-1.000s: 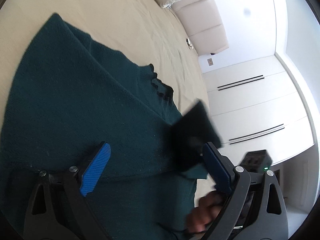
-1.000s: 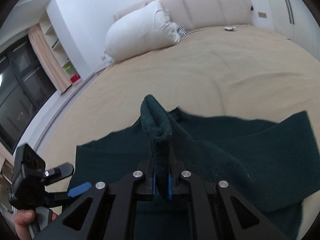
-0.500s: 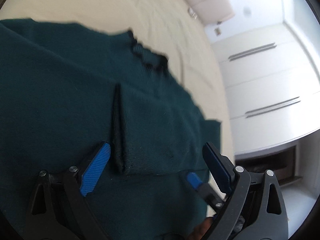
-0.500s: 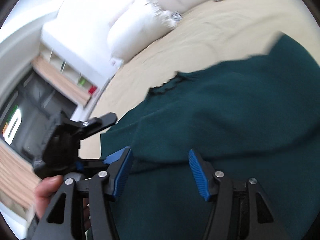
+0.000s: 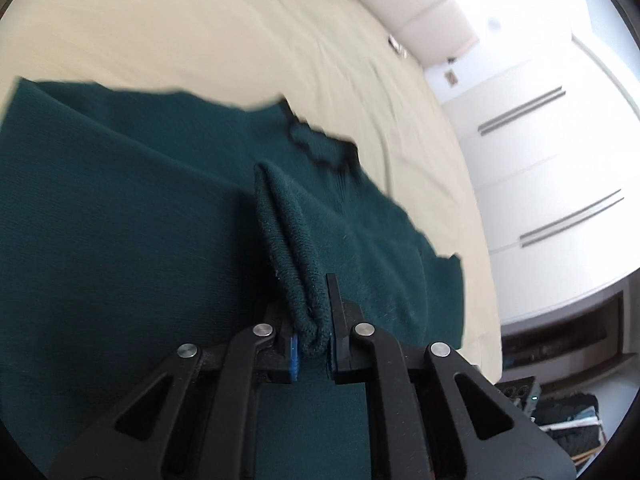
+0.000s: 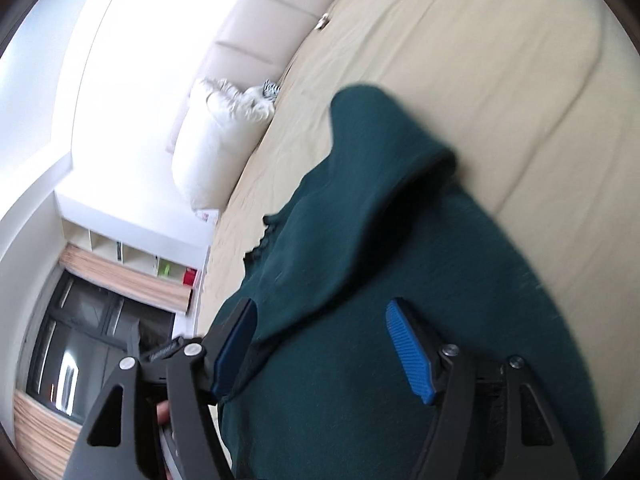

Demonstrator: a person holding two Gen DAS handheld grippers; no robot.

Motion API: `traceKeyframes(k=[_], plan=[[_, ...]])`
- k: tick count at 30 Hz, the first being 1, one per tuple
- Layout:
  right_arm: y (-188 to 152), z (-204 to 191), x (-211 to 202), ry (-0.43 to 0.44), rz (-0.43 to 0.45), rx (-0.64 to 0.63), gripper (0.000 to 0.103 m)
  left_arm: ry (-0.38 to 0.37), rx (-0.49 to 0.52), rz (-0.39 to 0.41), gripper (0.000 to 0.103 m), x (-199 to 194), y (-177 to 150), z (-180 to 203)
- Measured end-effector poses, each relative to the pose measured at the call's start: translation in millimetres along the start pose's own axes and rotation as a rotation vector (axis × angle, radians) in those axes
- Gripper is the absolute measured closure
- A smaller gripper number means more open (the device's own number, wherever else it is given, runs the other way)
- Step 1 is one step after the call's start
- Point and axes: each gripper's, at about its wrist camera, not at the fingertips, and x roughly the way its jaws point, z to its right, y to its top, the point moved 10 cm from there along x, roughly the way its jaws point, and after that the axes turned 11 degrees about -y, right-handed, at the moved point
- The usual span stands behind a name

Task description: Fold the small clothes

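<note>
We saw the left gripper [image 5: 312,344] clamped on a raised fold of the dark green sweater [image 5: 120,240]; the knit bunched up in a ridge between its two pads, which pressed it from both sides. The right gripper [image 6: 324,344] stood with its jaws apart, having just been opening, and its blue pads [image 6: 408,352] hung over the cloth with sweater beneath and between them but nothing pinched. At the lower left of the right wrist view, part of a hand [image 6: 162,414] showed behind that gripper's frame.

The sweater lay spread on the bed [image 5: 160,32], covering the near part of the tan sheet. Beyond the left gripper's pinch, the sweater's neckline [image 5: 316,148], trimmed in a darker scalloped edge, lay near the garment's far border. In the right wrist view, a loose flap of the sweater [image 6: 380,140] rose in a rounded hump beyond the open jaws, casting a shadow on the cloth under it.

Farther off from the sweater, the bare sheet ran toward a padded headboard [image 6: 272,28]. A white pillow [image 6: 212,148] leaned against it. Past the bed's side, the left wrist view showed white wardrobe doors [image 5: 540,152] with long handles, and the right wrist view showed open shelves [image 6: 132,256] and a dark window [image 6: 80,344].
</note>
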Motion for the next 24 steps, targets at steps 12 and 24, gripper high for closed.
traceKeyframes(k=[12,24], plan=[[20.2,4.3,-6.4,0.07,0.016,0.156,0.027,0.051,-0.054,0.027,0.095,-22.1,-11.6,-59.2],[39.0,5.0,22.5,0.027,-0.008,0.153,0.033,0.074,-0.002,0.001,0.095,-9.1,-14.9,-48.2]])
